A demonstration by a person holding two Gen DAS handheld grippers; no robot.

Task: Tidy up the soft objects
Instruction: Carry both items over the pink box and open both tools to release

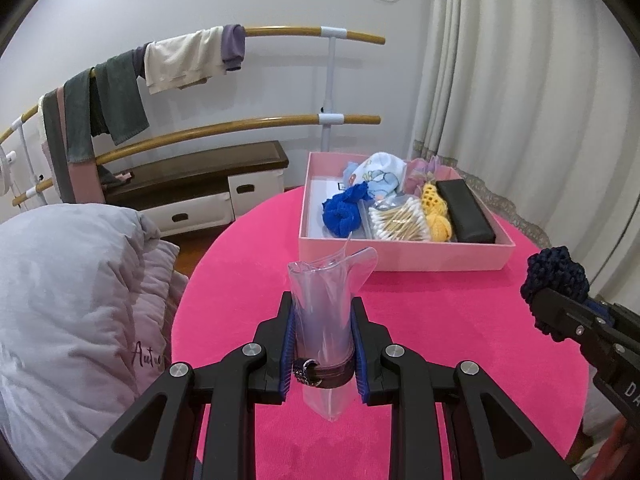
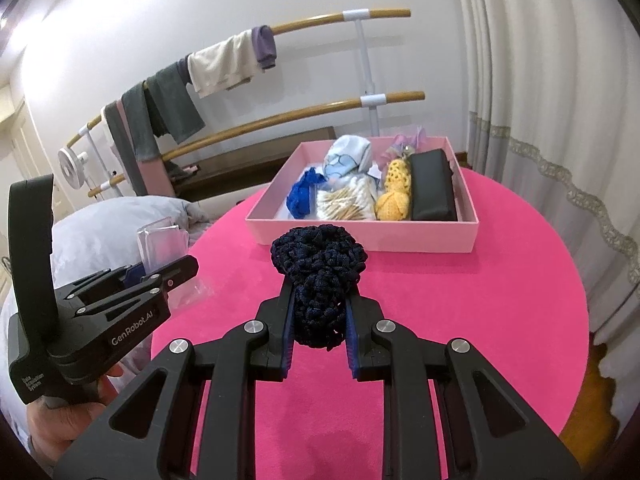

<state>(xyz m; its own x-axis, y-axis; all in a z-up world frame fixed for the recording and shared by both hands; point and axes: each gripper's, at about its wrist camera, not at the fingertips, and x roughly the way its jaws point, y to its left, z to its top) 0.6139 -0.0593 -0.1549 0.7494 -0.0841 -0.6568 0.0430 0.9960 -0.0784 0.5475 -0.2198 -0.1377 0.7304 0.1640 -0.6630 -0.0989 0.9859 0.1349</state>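
Above the round pink bench, the left gripper has its jaws clamped on a clear plastic pouch that stands upright between them, a dark band round its lower end. To its right, the right gripper has its jaws closed on a navy crocheted scrunchie, lifted off the cloth. At the far side sits a pink box holding a blue scrunchie, cotton swabs, a yellow crocheted piece and a black case.
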